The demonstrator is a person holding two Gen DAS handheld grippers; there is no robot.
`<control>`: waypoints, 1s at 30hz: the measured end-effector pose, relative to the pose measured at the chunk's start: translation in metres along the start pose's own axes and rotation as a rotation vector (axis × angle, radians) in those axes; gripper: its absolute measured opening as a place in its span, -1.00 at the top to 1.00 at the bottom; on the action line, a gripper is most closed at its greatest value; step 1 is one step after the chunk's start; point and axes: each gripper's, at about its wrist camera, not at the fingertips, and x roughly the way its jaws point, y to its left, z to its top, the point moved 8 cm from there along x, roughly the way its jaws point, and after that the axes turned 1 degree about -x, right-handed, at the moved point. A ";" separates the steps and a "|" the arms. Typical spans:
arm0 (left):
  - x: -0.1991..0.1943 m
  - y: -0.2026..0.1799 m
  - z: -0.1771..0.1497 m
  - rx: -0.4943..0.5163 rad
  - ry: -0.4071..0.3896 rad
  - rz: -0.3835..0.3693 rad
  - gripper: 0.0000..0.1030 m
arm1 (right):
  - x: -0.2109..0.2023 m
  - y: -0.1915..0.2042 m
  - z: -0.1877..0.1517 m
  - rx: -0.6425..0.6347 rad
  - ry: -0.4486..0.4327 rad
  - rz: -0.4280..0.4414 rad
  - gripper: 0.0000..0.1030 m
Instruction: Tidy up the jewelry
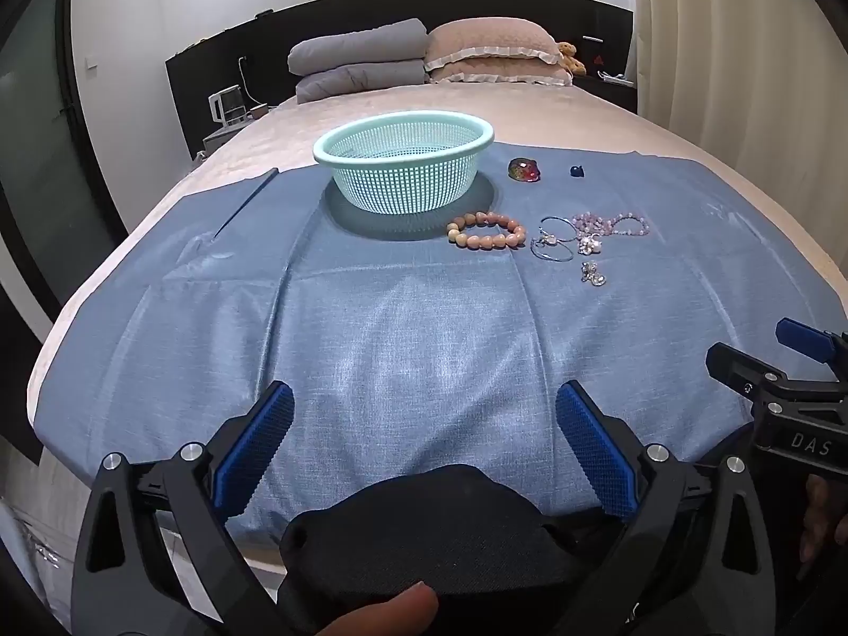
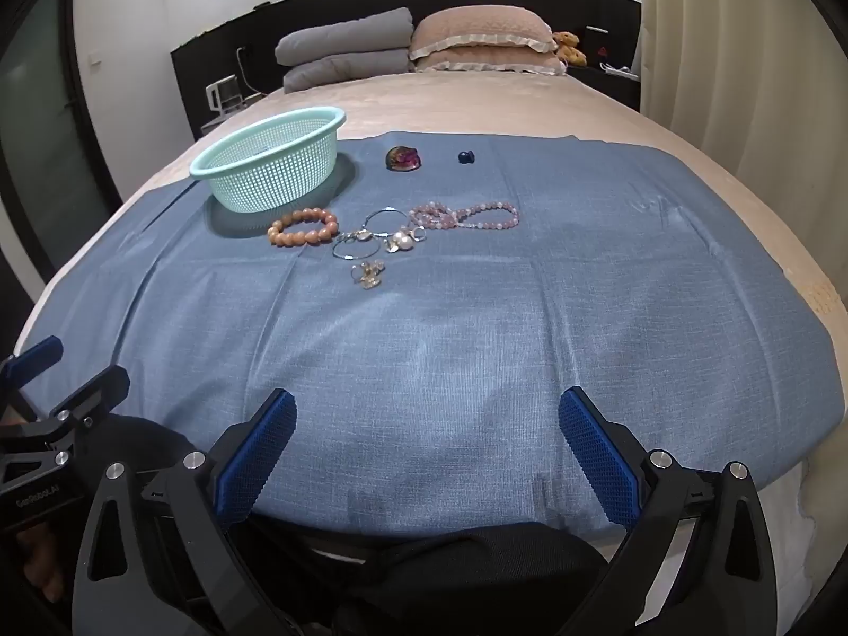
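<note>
— Jewelry: the peach bead bracelet (image 2: 303, 228) lies on the blue cloth (image 2: 477, 344) just beside the mint basket (image 2: 267, 159), silver hoops (image 2: 371, 236) and pink bead strand (image 2: 466, 214) to its right
— And both tongs?
— Left tongs (image 1: 424, 445) and right tongs (image 2: 426, 450) spread, holding nothing, well short; I'd pinch one bracelet bead-side, lift clear of the tangle

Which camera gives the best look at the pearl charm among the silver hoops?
The right wrist view: the pearl charm shows as a distinct round white bead beside the silver hoops. In the left wrist view it is smaller and blends into the glinting cluster.
</note>
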 end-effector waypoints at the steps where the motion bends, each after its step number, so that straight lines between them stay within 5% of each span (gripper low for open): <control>1: 0.001 0.000 0.000 -0.001 0.002 0.001 -0.88 | 0.000 0.000 0.000 0.000 0.000 0.000 -0.85; 30: 0.002 0.002 0.000 -0.006 0.009 -0.007 -0.88 | 0.001 -0.001 -0.001 -0.011 0.006 -0.032 -0.85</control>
